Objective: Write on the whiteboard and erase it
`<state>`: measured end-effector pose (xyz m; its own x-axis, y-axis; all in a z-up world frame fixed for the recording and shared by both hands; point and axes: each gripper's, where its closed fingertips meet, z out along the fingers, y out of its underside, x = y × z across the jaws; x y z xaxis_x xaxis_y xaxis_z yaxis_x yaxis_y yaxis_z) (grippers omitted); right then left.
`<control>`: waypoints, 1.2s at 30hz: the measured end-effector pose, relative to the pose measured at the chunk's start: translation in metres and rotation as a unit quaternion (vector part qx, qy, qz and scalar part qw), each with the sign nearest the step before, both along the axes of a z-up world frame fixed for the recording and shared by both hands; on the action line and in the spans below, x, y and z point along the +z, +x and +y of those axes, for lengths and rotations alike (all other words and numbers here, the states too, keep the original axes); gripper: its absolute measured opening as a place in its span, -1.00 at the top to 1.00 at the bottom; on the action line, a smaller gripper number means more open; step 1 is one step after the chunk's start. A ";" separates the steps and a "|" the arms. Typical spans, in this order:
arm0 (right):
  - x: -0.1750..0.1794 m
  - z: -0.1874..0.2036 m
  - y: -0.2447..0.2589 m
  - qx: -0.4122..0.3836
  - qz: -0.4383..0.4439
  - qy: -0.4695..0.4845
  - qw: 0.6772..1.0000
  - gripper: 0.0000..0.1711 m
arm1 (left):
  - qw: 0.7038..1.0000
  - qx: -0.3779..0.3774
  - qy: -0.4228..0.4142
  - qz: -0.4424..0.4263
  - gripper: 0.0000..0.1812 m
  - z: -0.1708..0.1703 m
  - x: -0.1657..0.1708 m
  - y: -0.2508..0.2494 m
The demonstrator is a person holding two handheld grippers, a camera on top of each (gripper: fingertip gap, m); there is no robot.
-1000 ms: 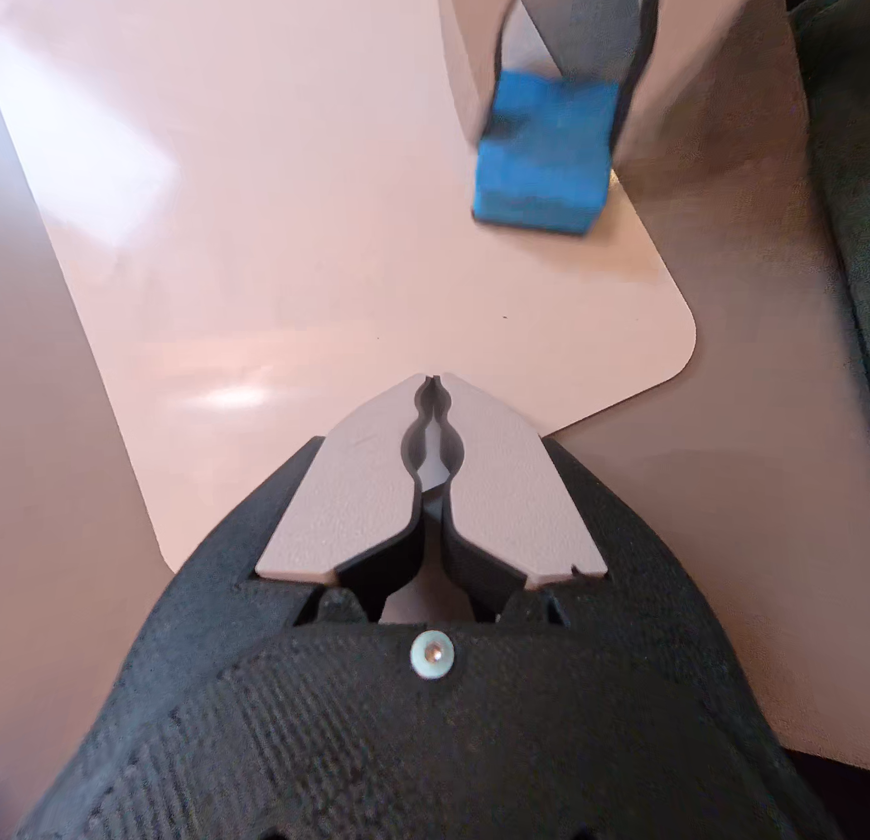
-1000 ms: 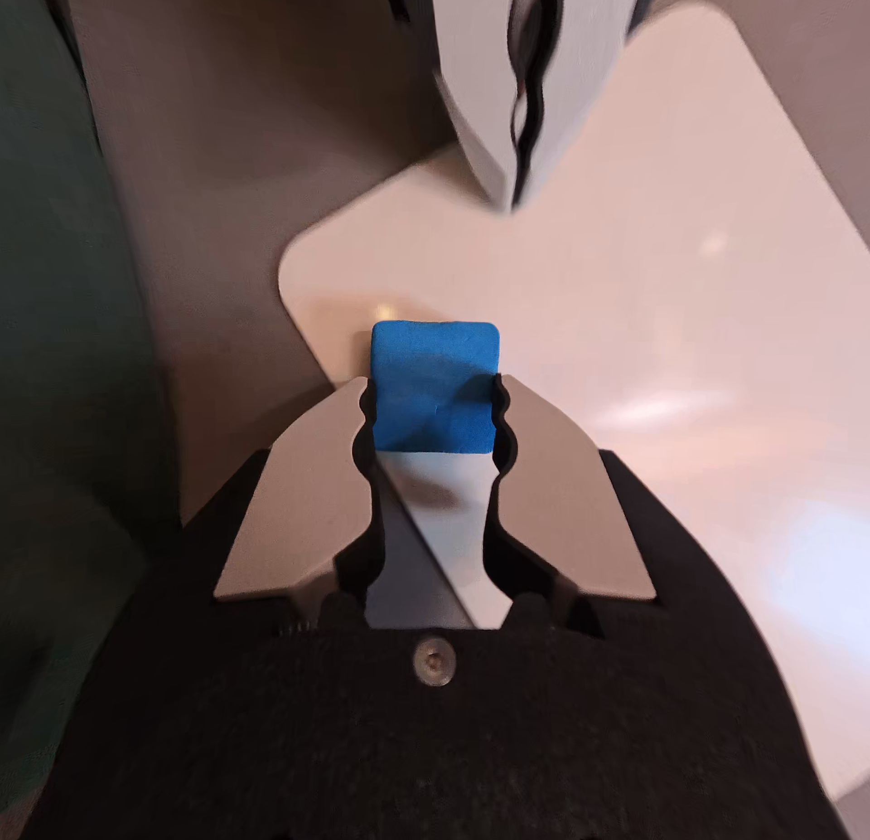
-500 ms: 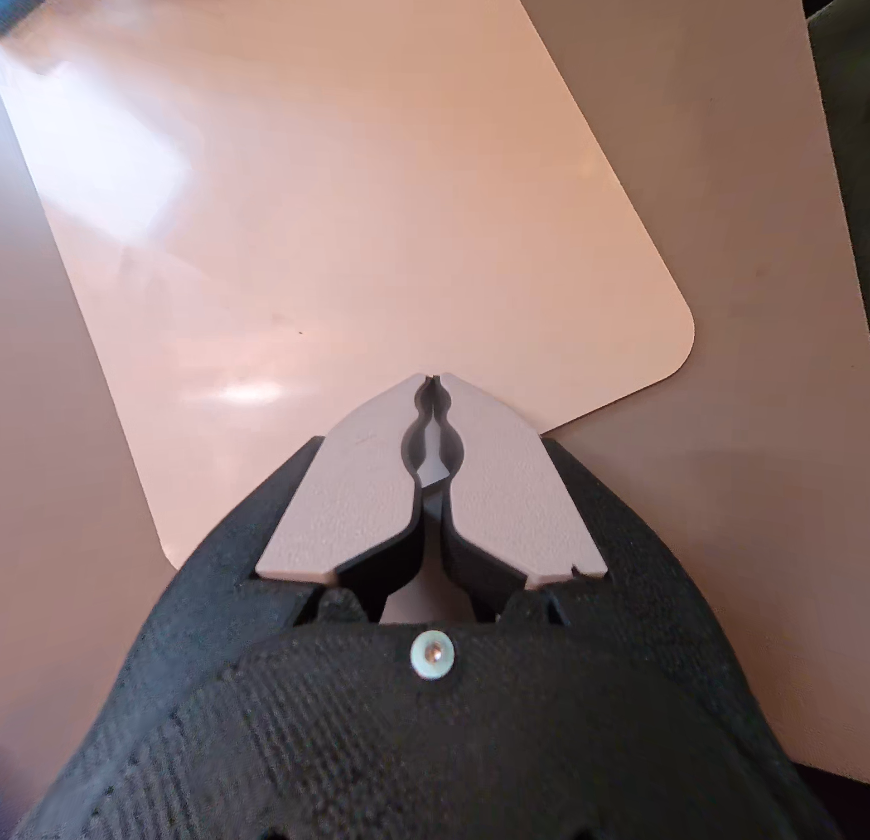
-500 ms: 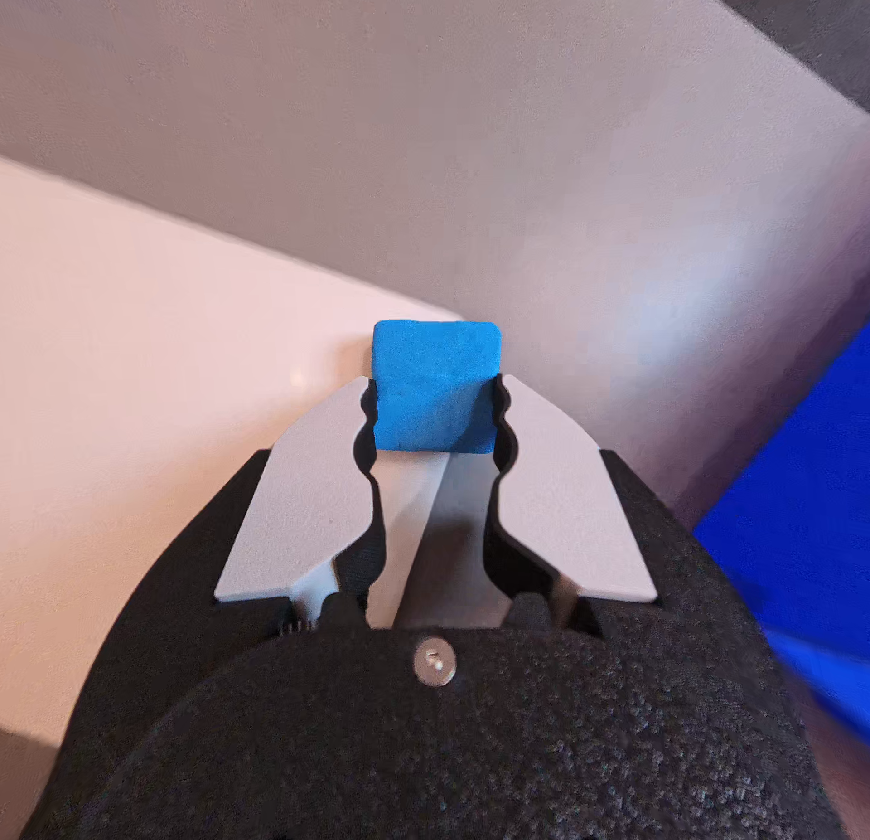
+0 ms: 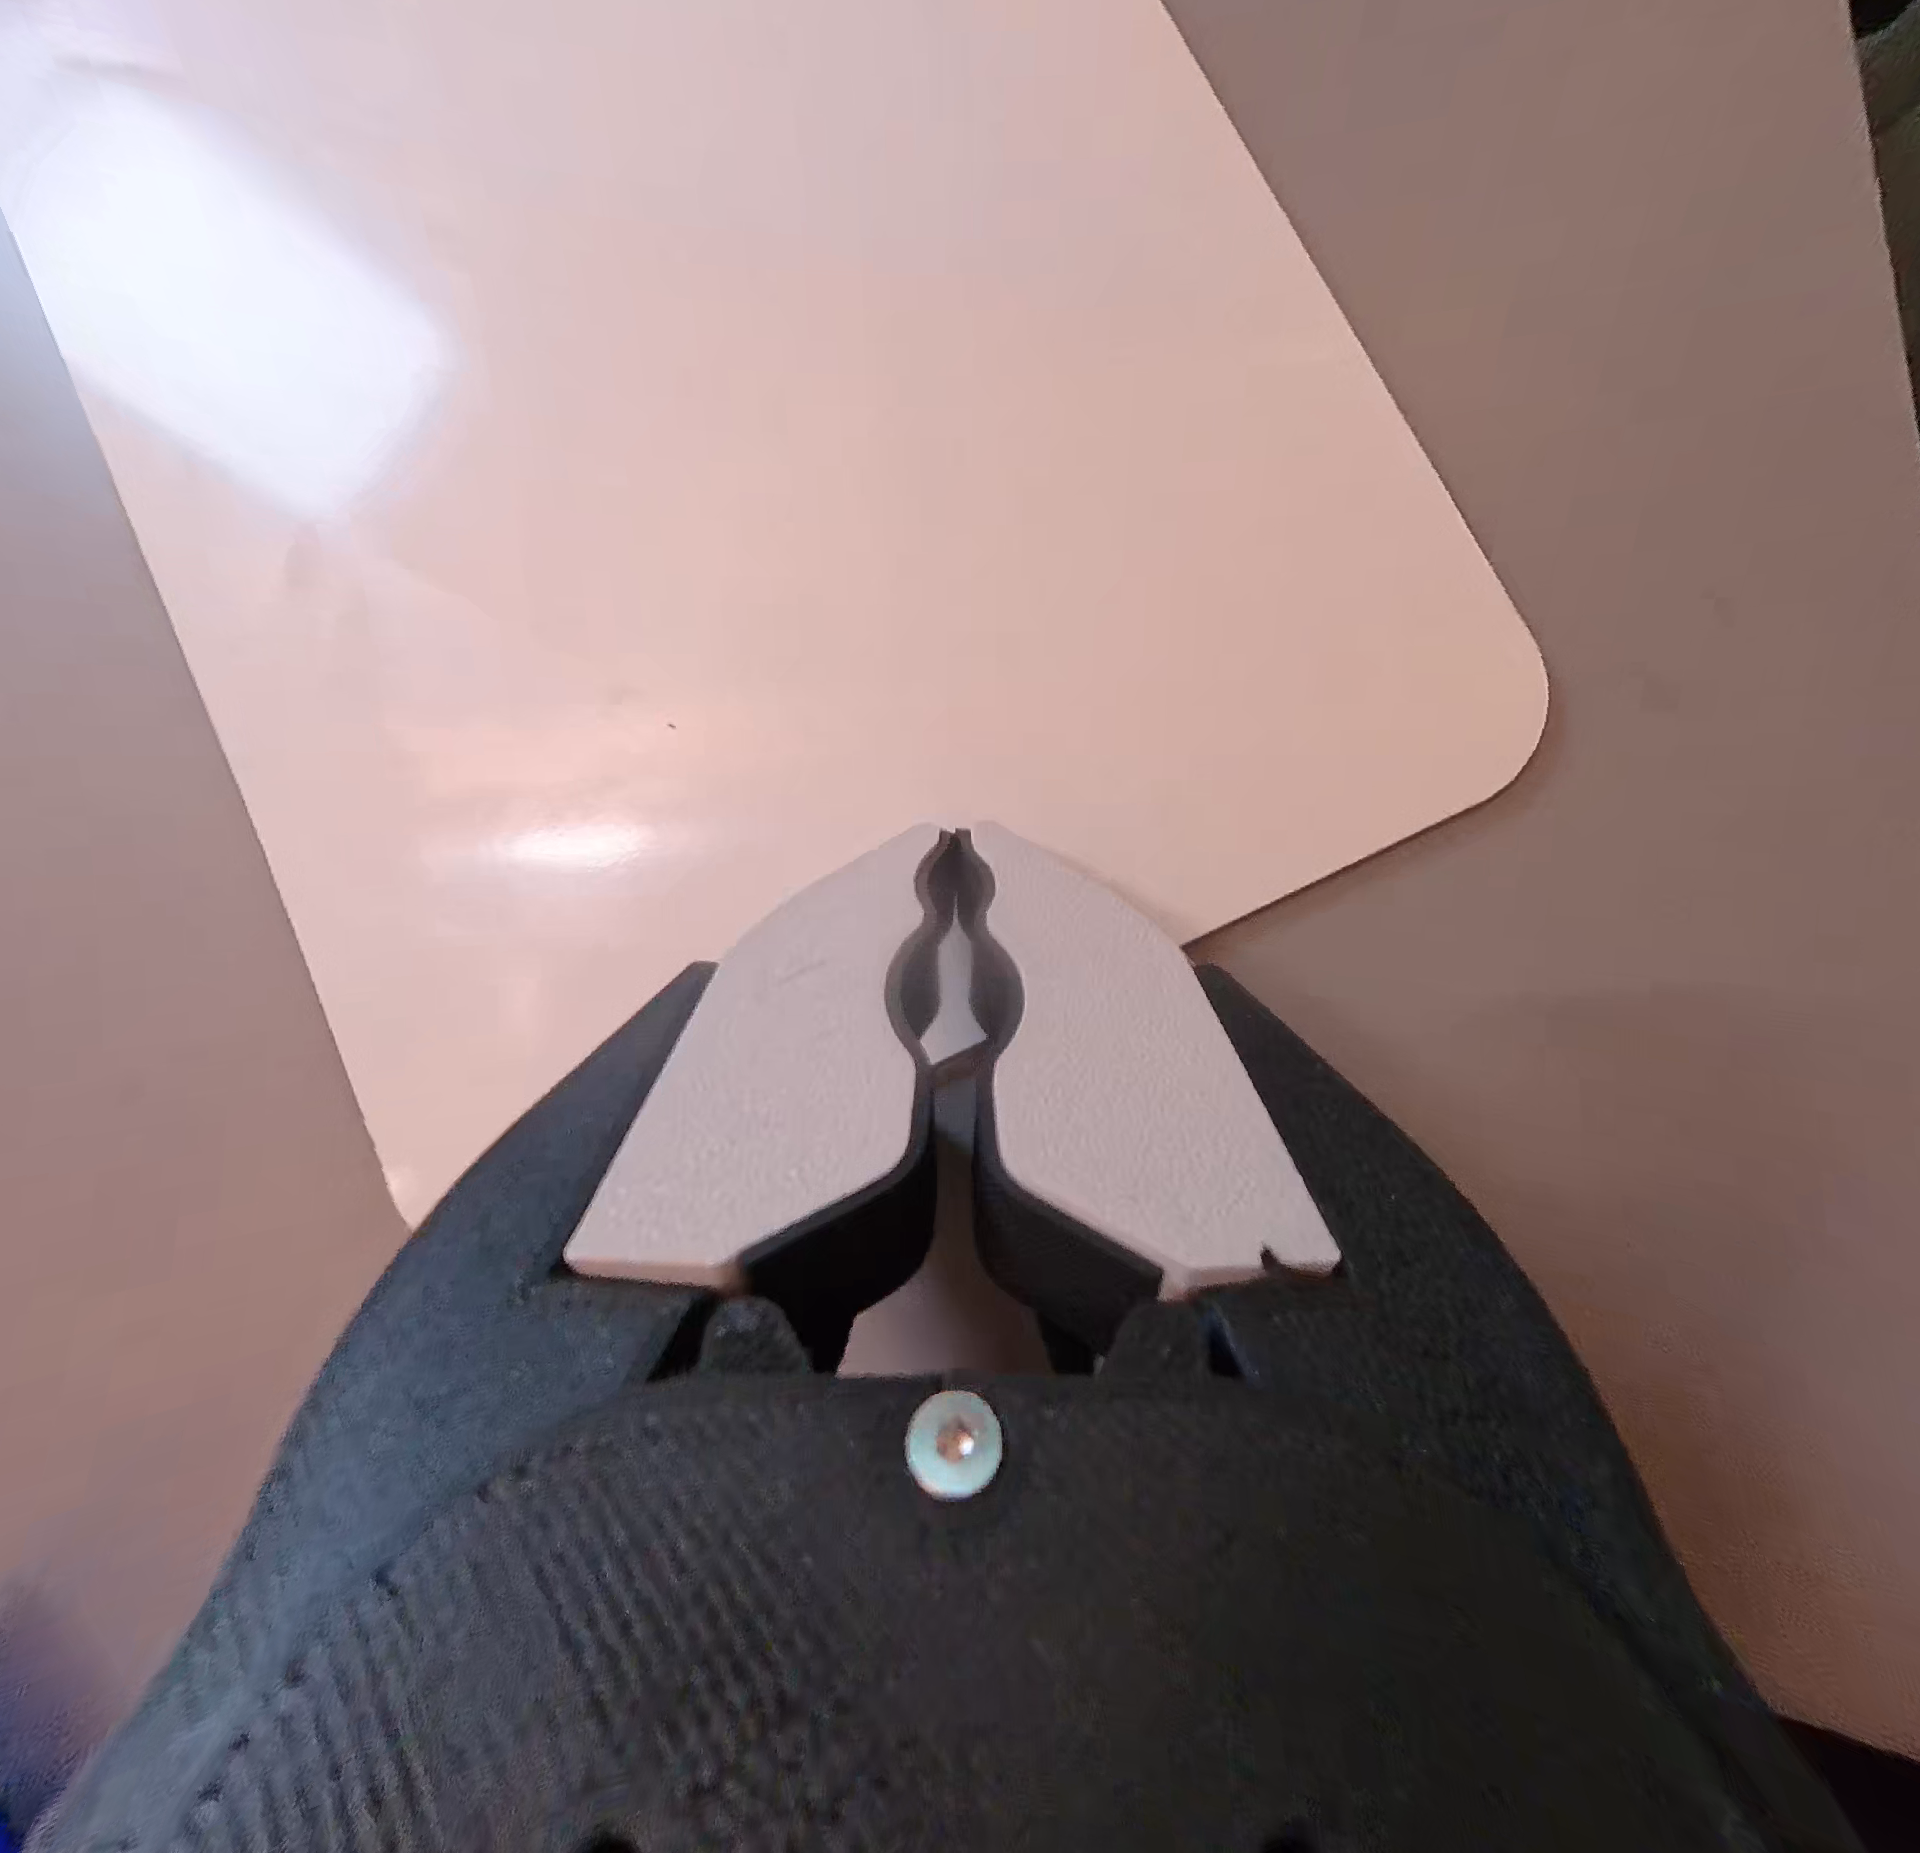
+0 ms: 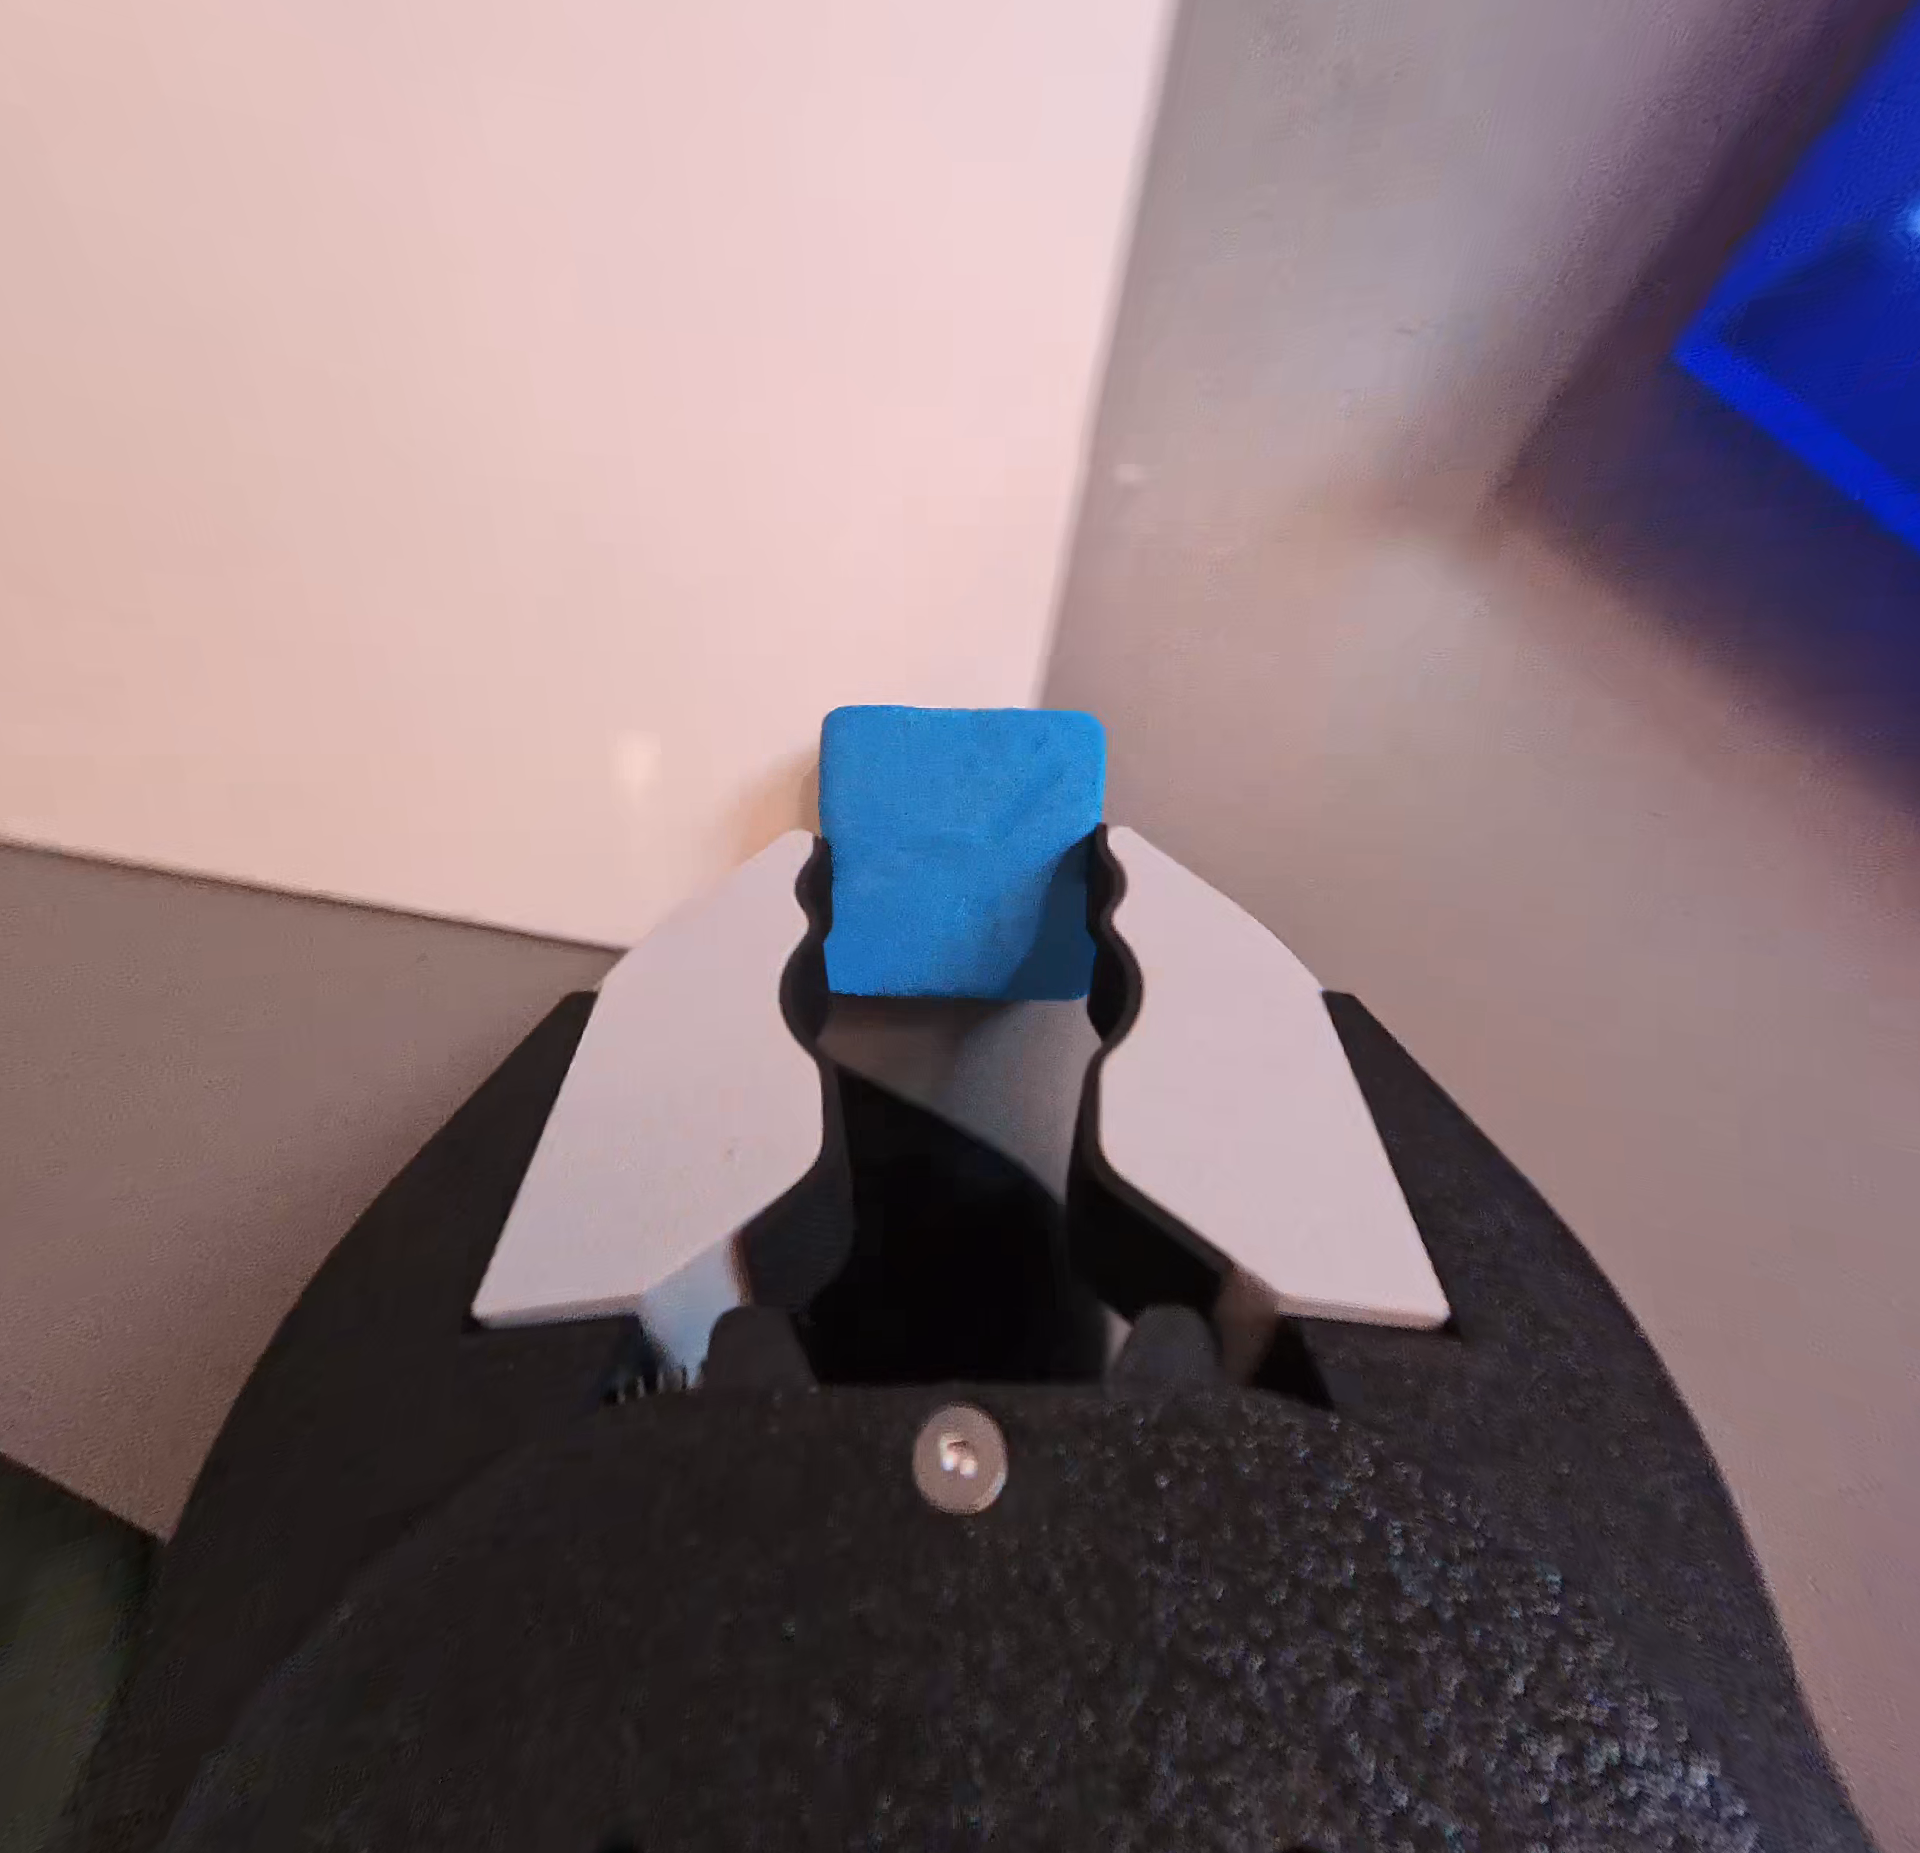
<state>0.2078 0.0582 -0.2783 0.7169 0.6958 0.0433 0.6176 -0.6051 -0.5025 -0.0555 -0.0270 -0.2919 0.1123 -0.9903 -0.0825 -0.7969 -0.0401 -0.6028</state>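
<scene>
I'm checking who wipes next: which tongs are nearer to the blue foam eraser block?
Right. The right tongs are shut on the blue foam eraser block, at the white whiteboard's edge. The left tongs, shut and empty, sit over the whiteboard's near edge; no eraser shows there.

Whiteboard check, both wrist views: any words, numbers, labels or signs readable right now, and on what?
None to read.
The whiteboard is blank: glare and one tiny dark speck, no strokes.
The blue eraser, clamped in the right hand-held gripper, has no print.
The left hand-held gripper, shut and empty, has no markings.
The blue thing at the right edge is too blurred to tell.
</scene>
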 end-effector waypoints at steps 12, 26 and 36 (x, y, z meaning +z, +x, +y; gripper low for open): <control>0.029 0.184 -0.088 -0.053 0.068 0.088 0.992 0.43 | 1.000 0.022 0.004 0.004 1.00 0.006 0.000 -0.006; 0.077 0.126 -0.093 0.025 0.184 0.206 0.961 0.07 | 0.916 0.260 0.067 -0.299 0.30 0.099 0.145 -0.103; 0.044 0.085 -0.108 0.091 0.222 0.162 0.957 0.20 | 0.889 0.441 -0.003 0.127 0.46 0.144 0.111 -0.314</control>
<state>0.0998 0.1431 -0.2347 0.5831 0.8124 -0.0037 0.3794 -0.2764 -0.8830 -0.3698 0.1170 -0.1811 0.8235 -0.5270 -0.2101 -0.5638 -0.7193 -0.4059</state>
